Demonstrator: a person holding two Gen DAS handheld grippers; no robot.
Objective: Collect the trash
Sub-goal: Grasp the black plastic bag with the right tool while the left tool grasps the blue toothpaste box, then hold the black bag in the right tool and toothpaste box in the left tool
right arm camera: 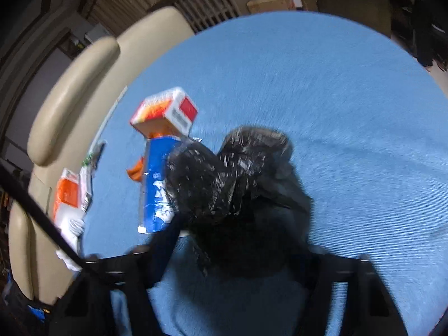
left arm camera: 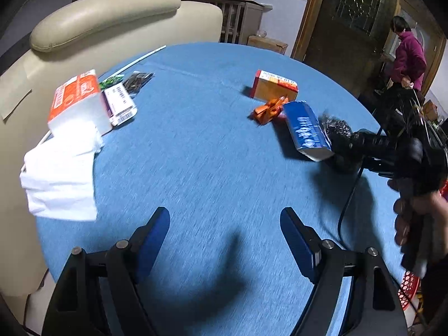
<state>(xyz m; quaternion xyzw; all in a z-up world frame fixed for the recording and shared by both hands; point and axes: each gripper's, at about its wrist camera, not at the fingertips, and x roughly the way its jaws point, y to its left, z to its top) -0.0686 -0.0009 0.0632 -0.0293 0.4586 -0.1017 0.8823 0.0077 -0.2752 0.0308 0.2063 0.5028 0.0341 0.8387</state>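
Ok, my left gripper (left arm camera: 225, 240) hovers over the blue tablecloth (left arm camera: 196, 154), jaws wide apart, nothing btwn them. My right gripper (right arm camera: 238, 246) is at a crumpled black plastic bag (right arm camera: 232, 184); the bag sits btwn the fingers, but blur + the bag itself hide the pads, so can't tell if it's clamped or just around it. In the left cam view my right hand (left arm camera: 414, 218) grips the tool handle at the frame's right edge.

Everything placed relative to the blue carton (left arm camera: 306, 130): black bag touches its right side. Orange wrapper (left arm camera: 270, 110) just beside its far-left end. Red/orange box (left arm camera: 274, 86) just behind it, near. Tissue pack (left arm camera: 77, 100) w/ loose white tissues (left arm camera: 61, 176) well apart, far left by table edge; white/purple box (left arm camera: 120, 103) and dark sachet (left arm camera: 138, 81) next to that pack. Beige sofa (left arm camera: 106, 16) beyond the table on the left. Person in magenta top (left arm camera: 408, 58) stands way behind, at right.
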